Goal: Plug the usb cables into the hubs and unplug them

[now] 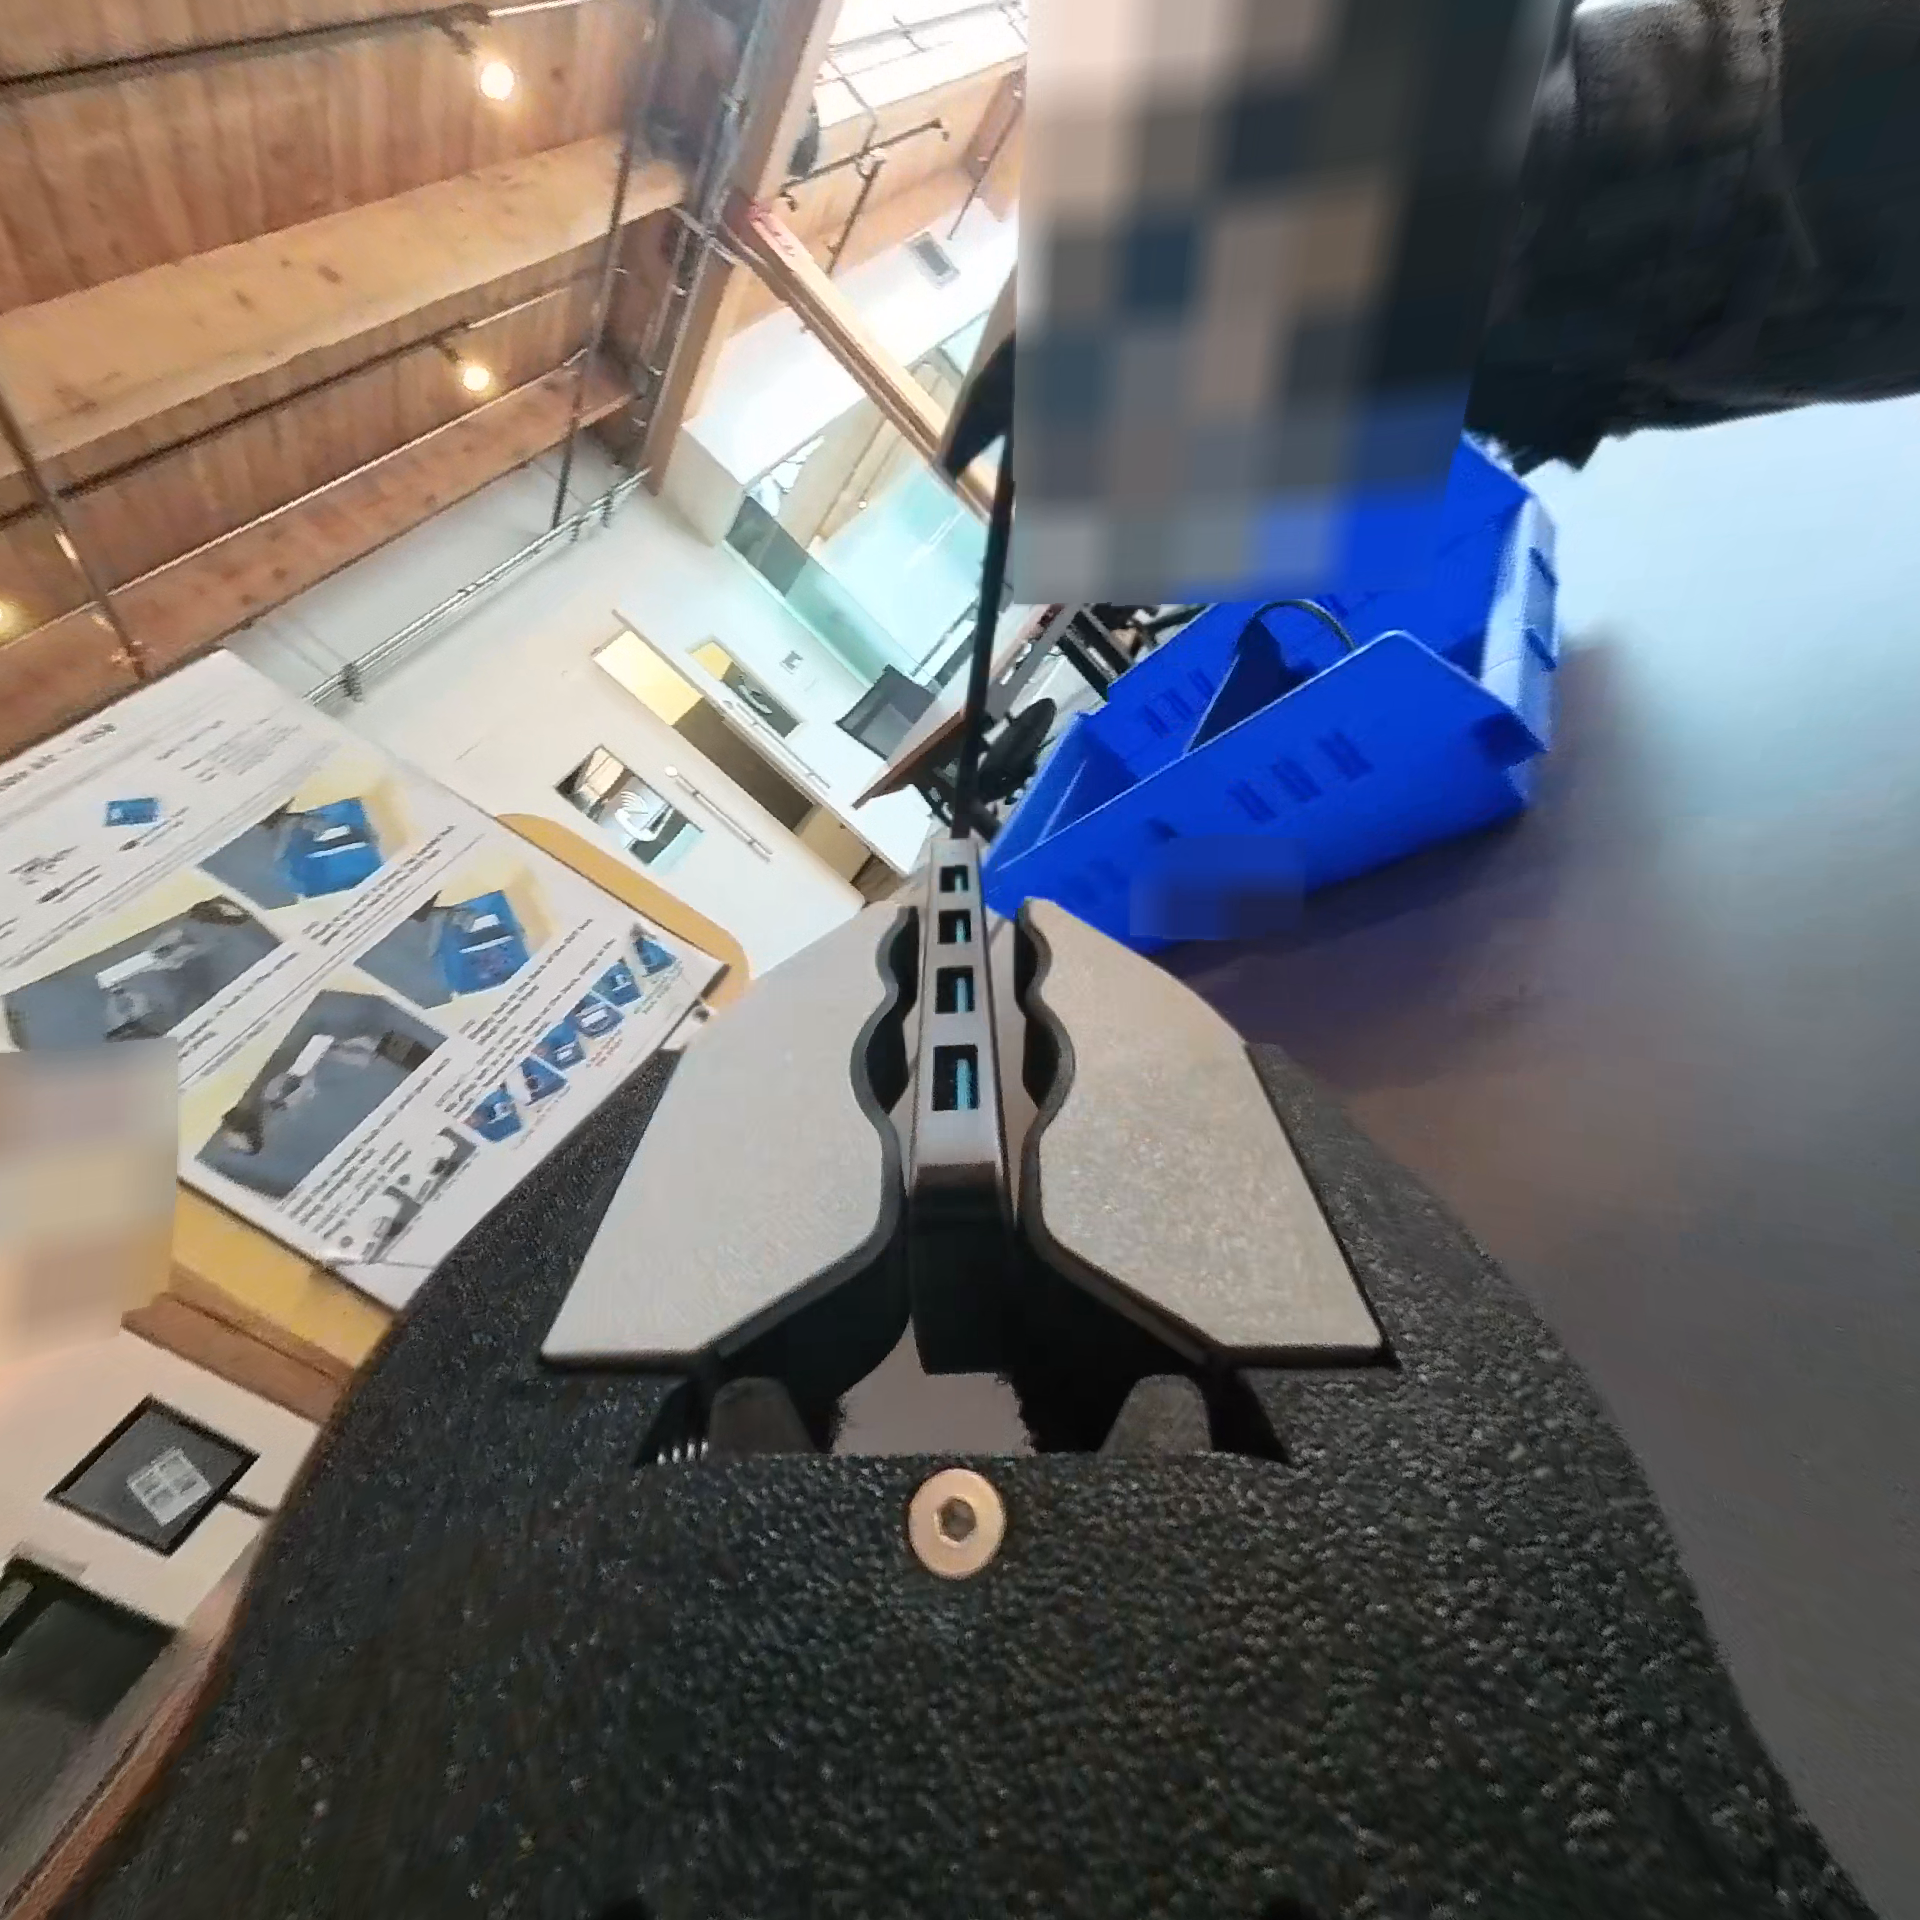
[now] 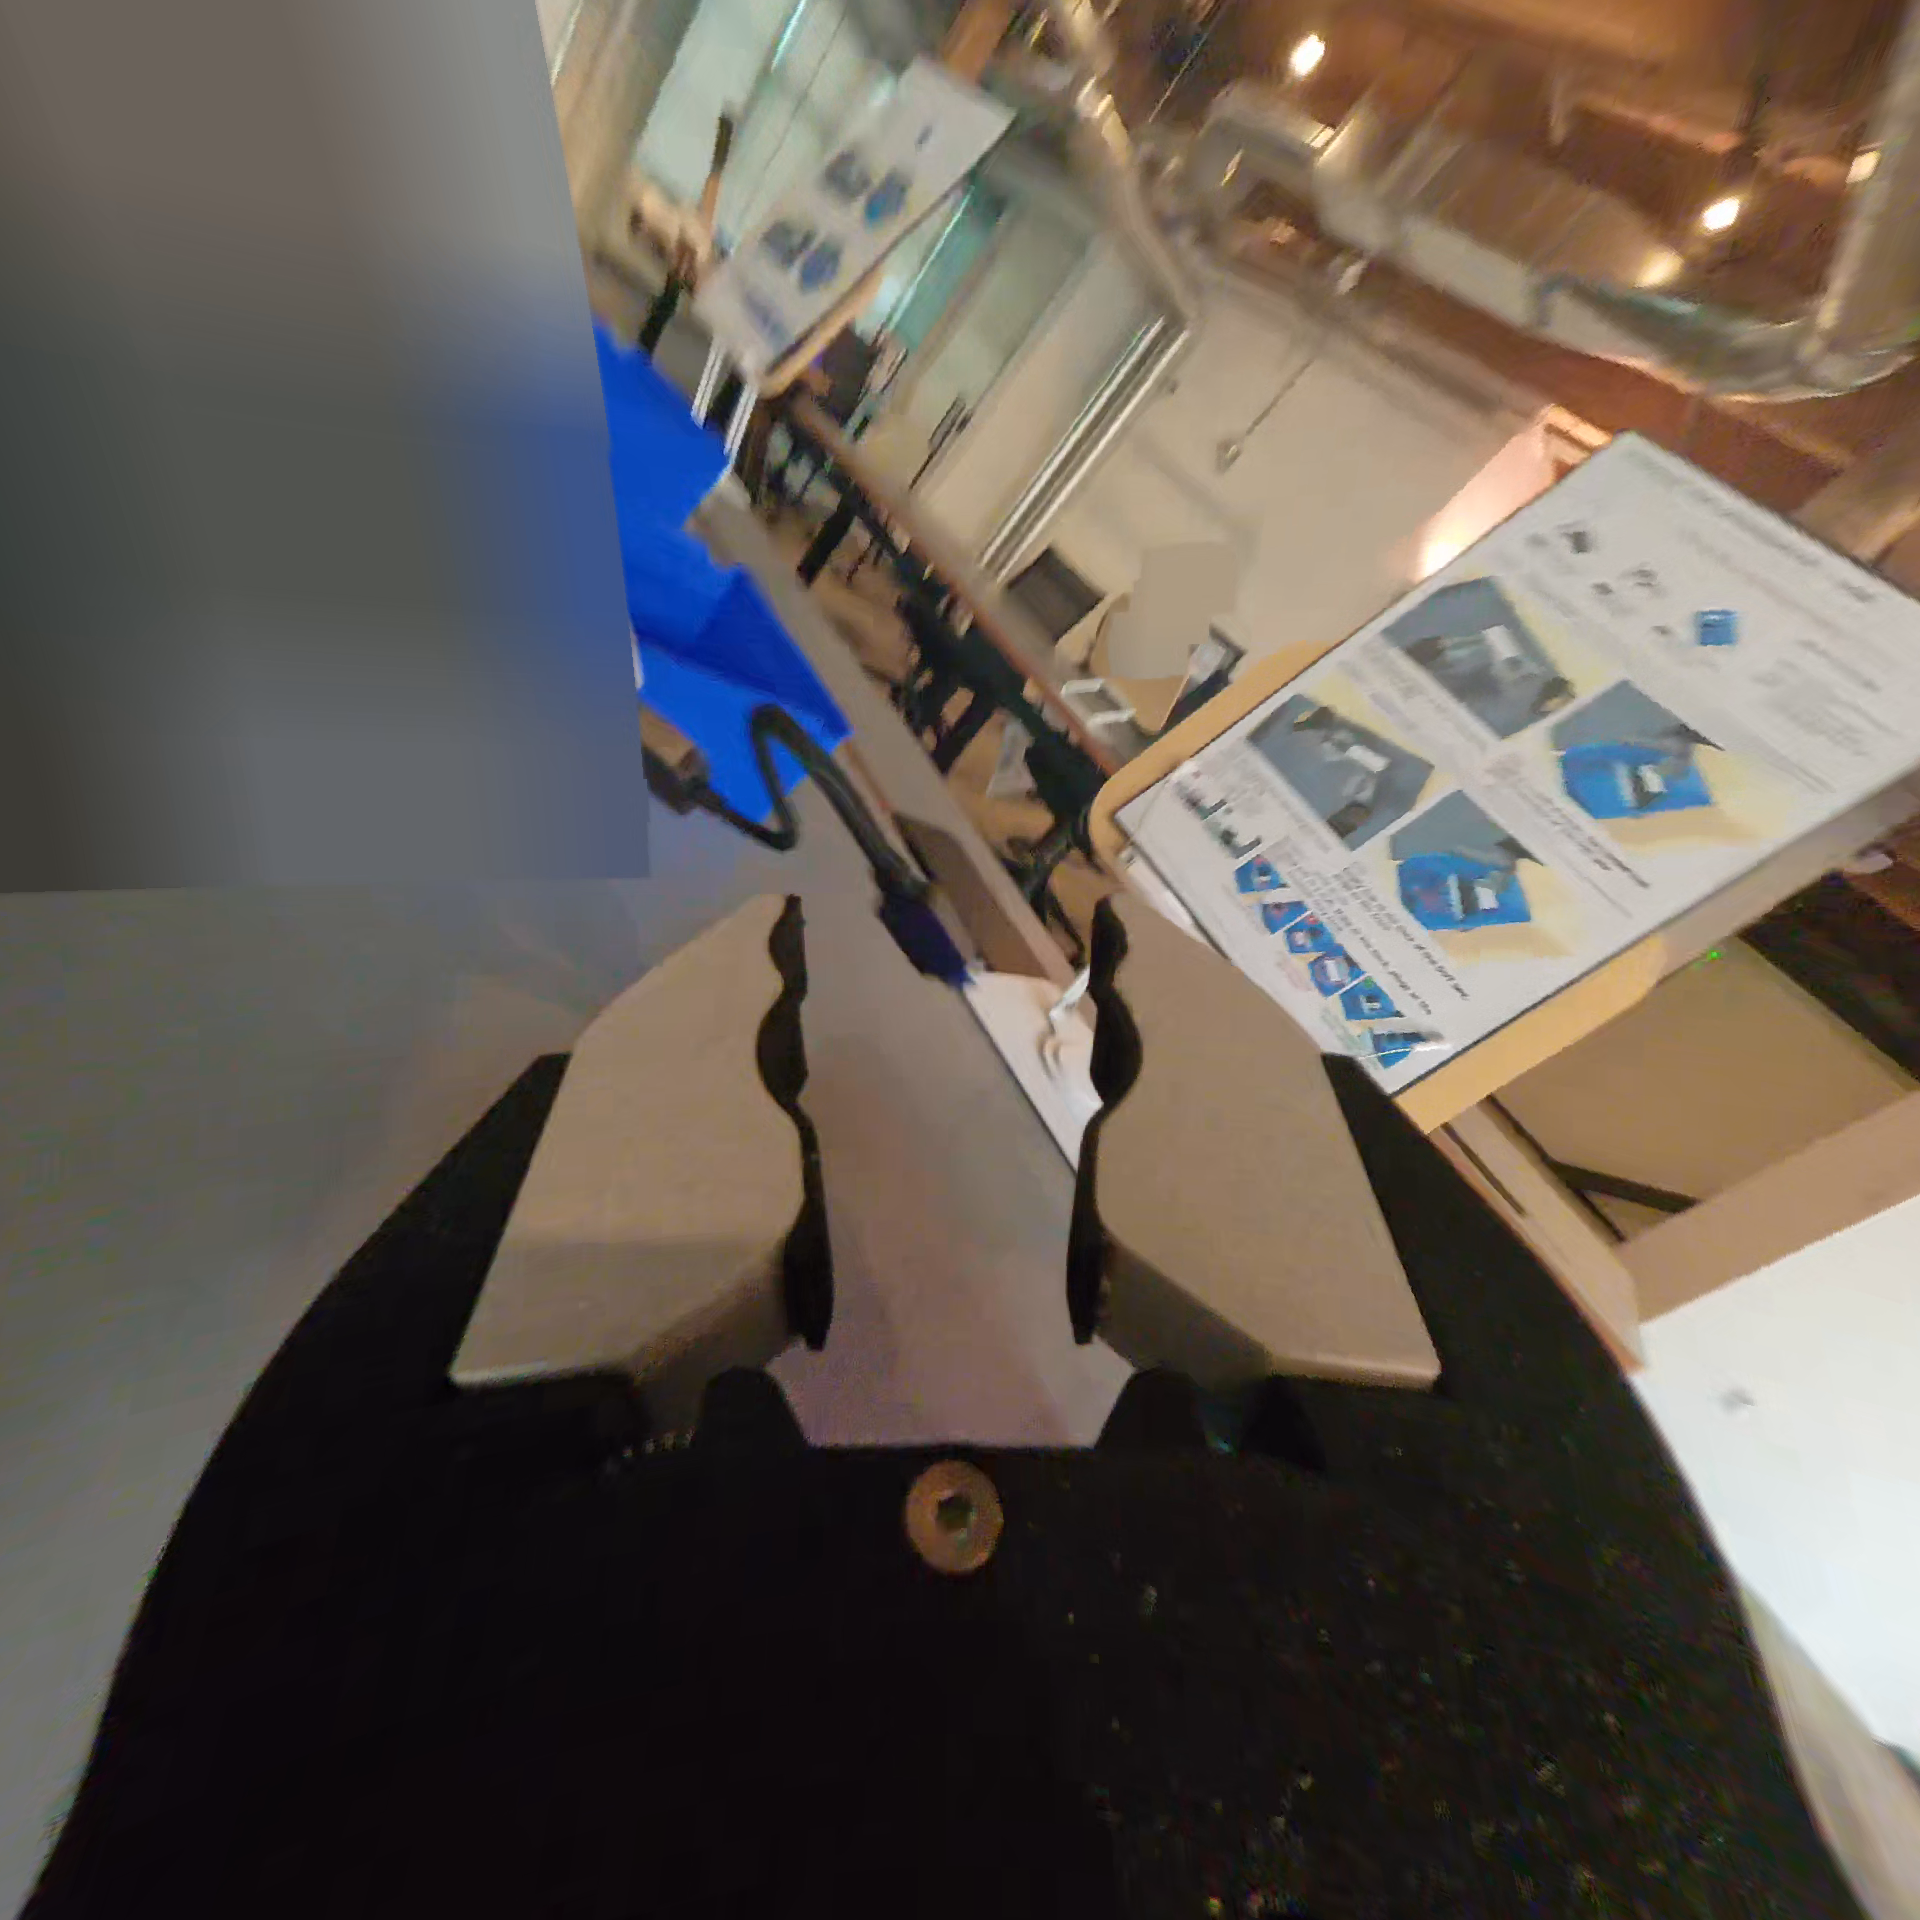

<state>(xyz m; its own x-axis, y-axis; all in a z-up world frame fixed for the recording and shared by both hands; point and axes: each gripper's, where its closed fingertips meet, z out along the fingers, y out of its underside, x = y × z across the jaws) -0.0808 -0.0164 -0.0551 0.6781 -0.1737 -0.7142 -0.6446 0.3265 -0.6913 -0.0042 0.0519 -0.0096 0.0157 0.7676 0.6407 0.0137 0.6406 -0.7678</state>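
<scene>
In the left wrist view my left gripper (image 1: 961,914) is shut on a black USB hub (image 1: 958,1029). The hub stands edge-on between the grey fingers (image 1: 758,1153), its row of blue ports facing the camera. Its black cord (image 1: 985,665) runs up and away from its far end. In the right wrist view my right gripper (image 2: 945,914) is open and empty. Just beyond its tips a black cable (image 2: 821,779) with a blue-tipped USB plug (image 2: 925,935) lies on the grey table, curving back toward the blue bin.
A blue plastic bin (image 1: 1299,769) with dividers sits on the dark table (image 1: 1662,935) ahead of the left gripper; it also shows in the right wrist view (image 2: 707,623). An instruction poster board (image 2: 1538,748) stands at the table edge. A person's dark sleeve (image 1: 1714,208) is above the bin.
</scene>
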